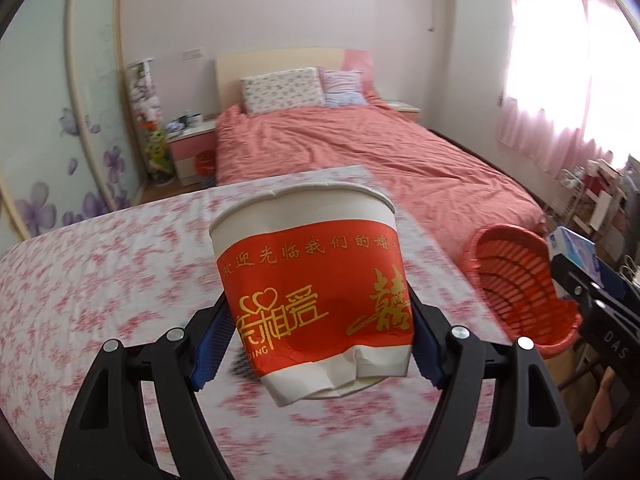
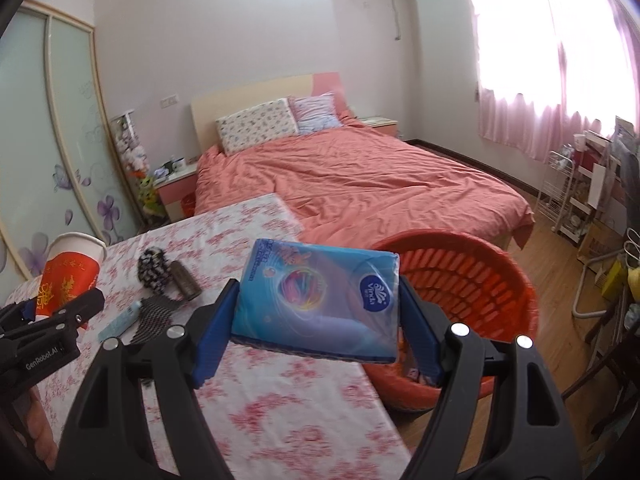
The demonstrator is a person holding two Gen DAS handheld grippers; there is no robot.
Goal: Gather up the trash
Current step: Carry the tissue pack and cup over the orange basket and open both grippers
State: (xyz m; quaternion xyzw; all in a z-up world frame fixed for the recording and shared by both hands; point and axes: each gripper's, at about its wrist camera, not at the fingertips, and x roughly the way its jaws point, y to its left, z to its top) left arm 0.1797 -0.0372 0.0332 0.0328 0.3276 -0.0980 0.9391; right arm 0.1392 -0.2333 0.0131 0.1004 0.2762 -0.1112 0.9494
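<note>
My left gripper (image 1: 320, 340) is shut on a crumpled red and white paper cup (image 1: 312, 280) and holds it upright above the flowered table (image 1: 100, 300). The cup also shows at the left of the right wrist view (image 2: 70, 272). My right gripper (image 2: 316, 328) is shut on a blue tissue pack (image 2: 316, 296), held near the table's right edge, beside the rim of the orange trash basket (image 2: 472, 280). The basket (image 1: 516, 276) stands on the floor right of the table. The right gripper with the pack shows at the right edge of the left wrist view (image 1: 576, 264).
On the table lie a black-and-white checked item (image 2: 154, 268), a brown cylinder (image 2: 184, 280), a pale blue tube (image 2: 120, 322) and a dark mesh piece (image 2: 154, 312). A bed with a pink cover (image 2: 360, 184) stands behind the table. Shelves and clutter (image 2: 584, 200) line the right wall.
</note>
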